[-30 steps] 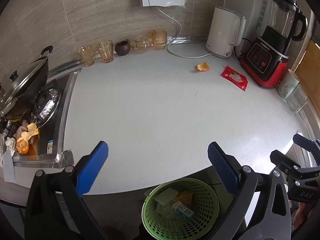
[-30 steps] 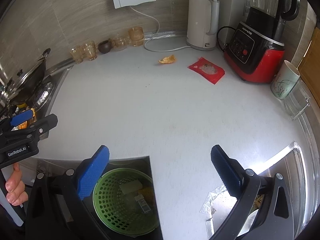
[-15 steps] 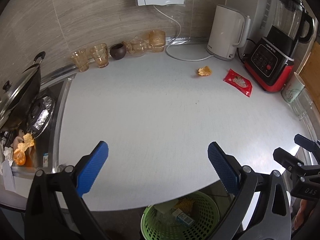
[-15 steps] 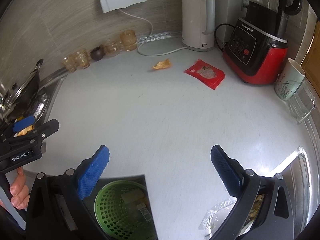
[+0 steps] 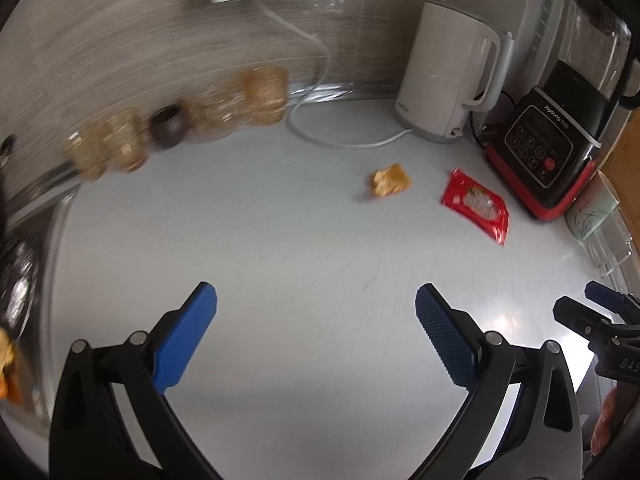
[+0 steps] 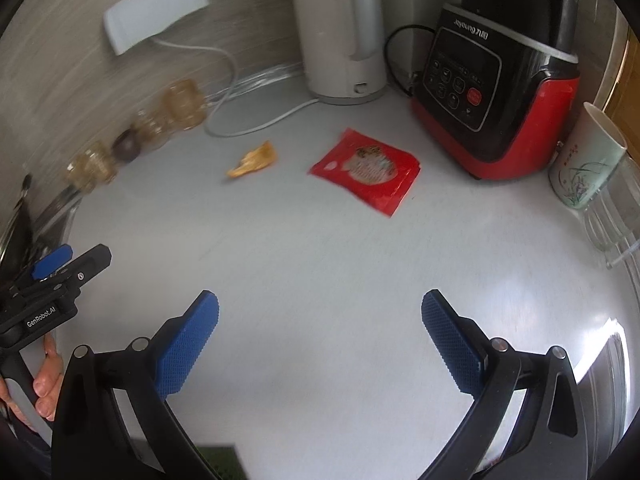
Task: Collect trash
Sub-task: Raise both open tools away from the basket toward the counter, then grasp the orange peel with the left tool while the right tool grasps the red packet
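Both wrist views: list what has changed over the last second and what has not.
Both grippers advanced over the white countertop toward the back wall; the green basket has dropped almost out of view. The orange scrap and red snack packet loom larger. Left gripper and right gripper stay open and empty; the trash has not shifted.

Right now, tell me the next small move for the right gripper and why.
Probably ease the right gripper forward toward the red packet. Both grippers are open and empty, and the packet lies flat on the counter ahead of it, near the blender. The orange scrap lies further left, better suited to the left gripper.
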Motion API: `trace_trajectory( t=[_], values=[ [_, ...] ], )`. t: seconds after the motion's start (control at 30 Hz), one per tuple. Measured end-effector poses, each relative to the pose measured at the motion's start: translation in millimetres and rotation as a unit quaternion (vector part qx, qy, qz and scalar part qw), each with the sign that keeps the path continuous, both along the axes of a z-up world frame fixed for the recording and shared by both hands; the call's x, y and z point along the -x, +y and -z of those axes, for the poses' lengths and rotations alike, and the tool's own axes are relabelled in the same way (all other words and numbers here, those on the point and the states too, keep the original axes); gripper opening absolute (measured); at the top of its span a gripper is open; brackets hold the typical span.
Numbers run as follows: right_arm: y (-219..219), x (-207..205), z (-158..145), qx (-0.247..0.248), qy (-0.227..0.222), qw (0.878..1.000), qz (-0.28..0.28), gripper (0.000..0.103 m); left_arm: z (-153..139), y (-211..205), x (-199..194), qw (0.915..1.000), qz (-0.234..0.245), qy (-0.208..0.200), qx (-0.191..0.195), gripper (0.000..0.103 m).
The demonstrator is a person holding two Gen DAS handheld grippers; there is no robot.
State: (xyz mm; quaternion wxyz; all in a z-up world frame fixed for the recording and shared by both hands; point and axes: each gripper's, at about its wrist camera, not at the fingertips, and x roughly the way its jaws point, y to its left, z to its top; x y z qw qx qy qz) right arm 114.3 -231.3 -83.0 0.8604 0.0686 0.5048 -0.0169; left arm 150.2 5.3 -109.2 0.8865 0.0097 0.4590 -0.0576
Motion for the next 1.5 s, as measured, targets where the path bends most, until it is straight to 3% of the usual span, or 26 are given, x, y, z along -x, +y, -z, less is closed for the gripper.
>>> trace_trajectory(
  t=[0.23, 0.4, 0.73, 0.87, 0.97, 1.1, 1.23, 1.43, 1.5],
  values=[
    [-33.7, -52.5, 26.1, -0.008, 0.002, 1.0, 0.022, 0.101, 35.1, -45.1, -80.3, 0.9976, 0.069, -0.004, 0.008, 0.095],
    [-53.9, -83.8, 41.1, -0.003, -0.001, 1.0, 0.03, 0.101, 63.9, -72.1, -128.7, 0.9959, 0.09, 0.003, -0.004, 0.095],
    [-80.0, -108.2, 63.9, -0.016, 0.008, 0.999, 0.047, 0.101, 107.9, -104.6, -173.9, 0.9932, 0.108, 0.026, -0.035, 0.085],
    [-85.0, -111.4, 68.6, -0.018, 0.014, 0.999, 0.048, 0.101, 114.4, -106.6, -182.9, 0.9941, 0.099, 0.031, -0.03, 0.082],
    [-85.8, -112.2, 68.8, -0.015, 0.012, 0.999, 0.045, 0.101, 114.4, -107.8, -186.1, 0.9943, 0.099, 0.026, -0.029, 0.074],
    [-86.4, -117.7, 72.1, -0.023, 0.015, 0.999, 0.042, 0.101, 111.1, -111.1, -188.2, 0.9937, 0.105, 0.026, -0.027, 0.05],
    [-84.1, -124.9, 75.3, -0.03, 0.018, 0.999, 0.028, 0.101, 109.0, -109.2, -187.2, 0.994, 0.105, 0.025, -0.02, 0.046],
    [-72.9, -141.1, 79.7, -0.021, 0.027, 0.998, -0.061, 0.101, 95.9, -107.2, -182.3, 0.993, 0.116, 0.013, -0.014, 0.018],
    [-68.8, -148.4, 80.5, -0.004, 0.034, 0.994, -0.104, 0.101, 94.8, -106.1, -183.7, 0.9932, 0.115, 0.017, -0.01, 0.016]
  ],
)
